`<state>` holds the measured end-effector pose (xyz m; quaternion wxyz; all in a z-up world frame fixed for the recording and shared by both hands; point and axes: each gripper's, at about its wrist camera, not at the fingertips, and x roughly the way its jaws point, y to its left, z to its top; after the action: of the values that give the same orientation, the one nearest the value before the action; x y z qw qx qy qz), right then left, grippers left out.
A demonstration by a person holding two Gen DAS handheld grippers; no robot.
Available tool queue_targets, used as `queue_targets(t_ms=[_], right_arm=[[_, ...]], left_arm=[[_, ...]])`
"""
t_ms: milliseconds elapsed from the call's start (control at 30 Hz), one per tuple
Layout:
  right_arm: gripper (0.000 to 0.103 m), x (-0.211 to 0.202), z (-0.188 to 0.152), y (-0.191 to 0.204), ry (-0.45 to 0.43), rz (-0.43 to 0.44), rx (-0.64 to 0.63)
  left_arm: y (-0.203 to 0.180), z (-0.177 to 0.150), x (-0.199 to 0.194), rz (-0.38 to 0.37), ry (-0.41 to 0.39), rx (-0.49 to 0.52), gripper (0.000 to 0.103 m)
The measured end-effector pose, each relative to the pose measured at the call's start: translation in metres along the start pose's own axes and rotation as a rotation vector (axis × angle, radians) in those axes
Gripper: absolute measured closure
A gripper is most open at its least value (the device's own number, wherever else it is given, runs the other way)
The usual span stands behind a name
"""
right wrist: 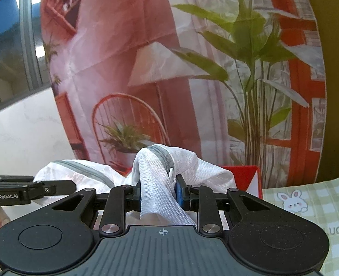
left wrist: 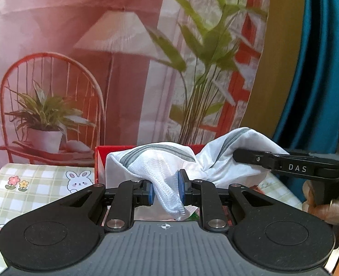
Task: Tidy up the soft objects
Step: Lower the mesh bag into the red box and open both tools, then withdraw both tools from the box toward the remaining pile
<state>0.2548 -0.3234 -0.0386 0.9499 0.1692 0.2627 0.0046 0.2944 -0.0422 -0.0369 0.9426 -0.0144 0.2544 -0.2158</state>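
Note:
A white mesh laundry bag (left wrist: pixel 160 163) with a grey zipper is held up between both grippers, above the table. My left gripper (left wrist: pixel 166 187) is shut on one edge of the bag, with the mesh hanging down between its blue pads. My right gripper (right wrist: pixel 157 193) is shut on the other edge of the bag (right wrist: pixel 192 170), near the zipper pull. The right gripper also shows in the left wrist view (left wrist: pixel 236 155), and the left gripper shows in the right wrist view (right wrist: pixel 71 187). What is inside the bag is hidden.
A red box (left wrist: pixel 99 161) stands just behind the bag; it also shows in the right wrist view (right wrist: pixel 245 177). A green checked cloth with rabbits (left wrist: pixel 38 184) covers the table. A printed backdrop (left wrist: pixel 100 69) with a lamp and plants hangs behind. A blue curtain (left wrist: pixel 319 69) is at the right.

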Motion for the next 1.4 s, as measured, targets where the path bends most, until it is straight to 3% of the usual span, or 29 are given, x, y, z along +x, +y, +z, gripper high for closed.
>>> queue_targets(t_ms=[467,667,800,833,933,967,1033,1100,1167,1233,1400], right_arm=[[0.082,0.072,-0.007,-0.026,0.14,-0.09,-0.068],[0.082,0.092,-0.019,-0.04,0.215,-0.109,-0.05],[0.081,0.099,-0.024,-0.042,0.25,-0.112,-0.053],[0.08,0.1,-0.025,-0.042,0.257,-0.116,-0.058],[0.07,0.098,-0.025,-0.04,0.249,-0.144,-0.072],[0.067,0.096,-0.024,-0.039,0.237,-0.153,-0.08],[0.048,0.091,-0.023,-0.035,0.218,-0.176,-0.099],[0.037,0.085,-0.022,-0.032,0.201,-0.195,-0.115],[0.03,0.079,-0.02,-0.029,0.193,-0.199,-0.124],[0.014,0.074,-0.019,-0.024,0.187,-0.217,-0.131],[0.001,0.056,-0.019,-0.015,0.164,-0.224,-0.126]], left_arm=[[-0.001,0.01,0.073,0.082,0.098,0.055,0.082],[0.002,0.003,0.097,0.08,0.188,0.055,0.08],[-0.001,-0.002,0.102,0.1,0.206,0.09,0.074],[0.0,-0.002,0.102,0.112,0.205,0.091,0.064],[0.001,0.0,0.094,0.135,0.171,0.089,0.036],[0.001,0.002,0.09,0.136,0.155,0.088,0.034],[0.0,0.005,0.084,0.144,0.144,0.088,0.03],[-0.001,0.006,0.079,0.145,0.139,0.09,0.029],[-0.004,0.006,0.07,0.147,0.131,0.097,0.027],[-0.008,0.006,0.061,0.147,0.121,0.102,0.024],[-0.016,0.004,0.033,0.131,0.095,0.098,0.018]])
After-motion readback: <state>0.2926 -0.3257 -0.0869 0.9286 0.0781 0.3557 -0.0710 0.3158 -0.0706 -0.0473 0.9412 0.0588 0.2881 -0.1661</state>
